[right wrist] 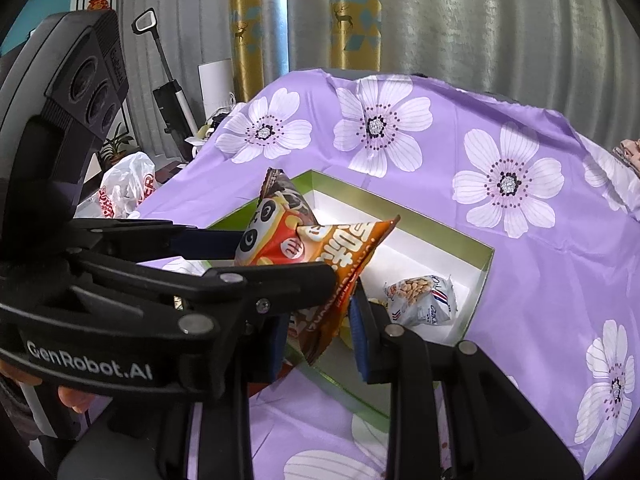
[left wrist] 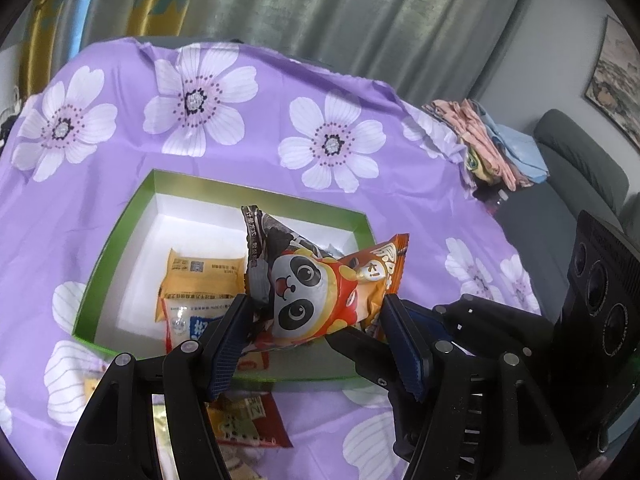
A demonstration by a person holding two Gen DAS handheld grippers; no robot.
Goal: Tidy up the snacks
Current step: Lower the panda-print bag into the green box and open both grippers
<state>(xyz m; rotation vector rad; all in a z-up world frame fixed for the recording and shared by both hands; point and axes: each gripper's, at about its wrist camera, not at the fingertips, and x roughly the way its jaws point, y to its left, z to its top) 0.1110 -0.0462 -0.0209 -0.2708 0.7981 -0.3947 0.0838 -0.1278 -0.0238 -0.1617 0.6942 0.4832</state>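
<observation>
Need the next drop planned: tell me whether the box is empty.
Not empty. The box already holds a yellow packet and a peanut bag.

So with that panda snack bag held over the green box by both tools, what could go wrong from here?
1. The left tool and right tool both pinch the panda bag; if they pull apart, it might tear or slip.
2. The green box already holds a yellow packet and a peanut packet; a drop could land on them and leave the bag propped against the wall.
</observation>
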